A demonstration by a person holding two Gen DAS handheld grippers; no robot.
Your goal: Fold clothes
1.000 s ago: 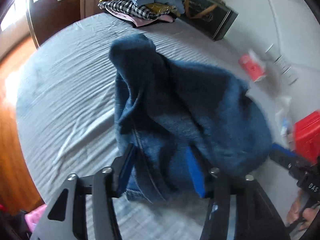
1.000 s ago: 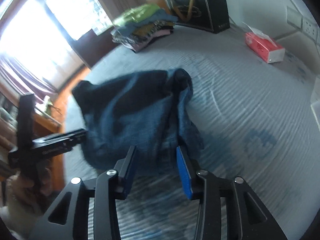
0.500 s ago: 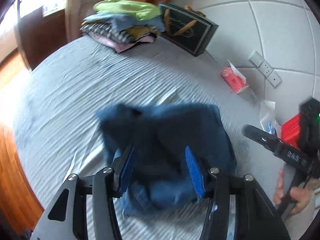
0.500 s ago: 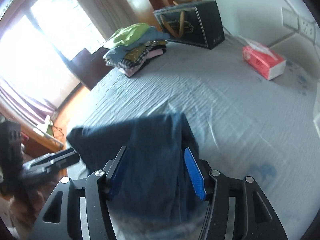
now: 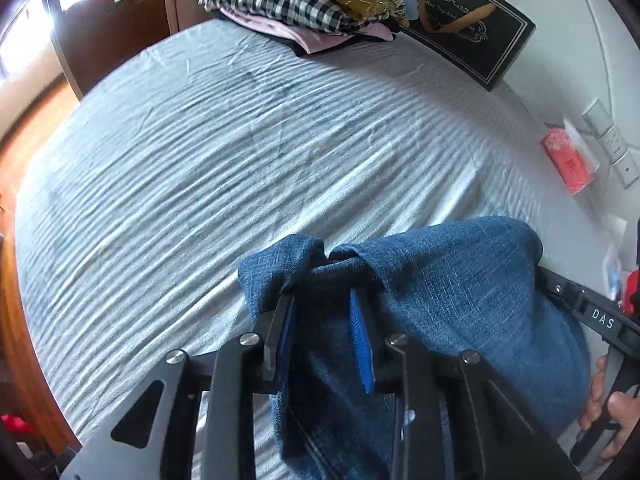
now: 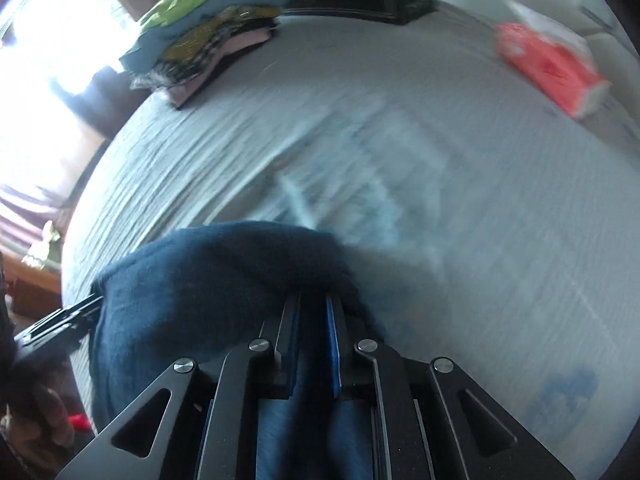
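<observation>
Both grippers hold blue denim jeans [image 5: 460, 280] low over the grey bed [image 5: 240, 160]: the left gripper [image 5: 324, 312] is closing with a denim fold between its pads, the right gripper [image 6: 312, 312] is clamped on cloth.

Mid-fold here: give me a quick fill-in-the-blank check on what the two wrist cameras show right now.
1. Both grippers have hold of the blue ____ garment.
2. The pile of folded clothes lies beside a black ____ with tan handles.
3. The tissue pack is ____ in colour.

Missing words: denim; bag; red
</observation>
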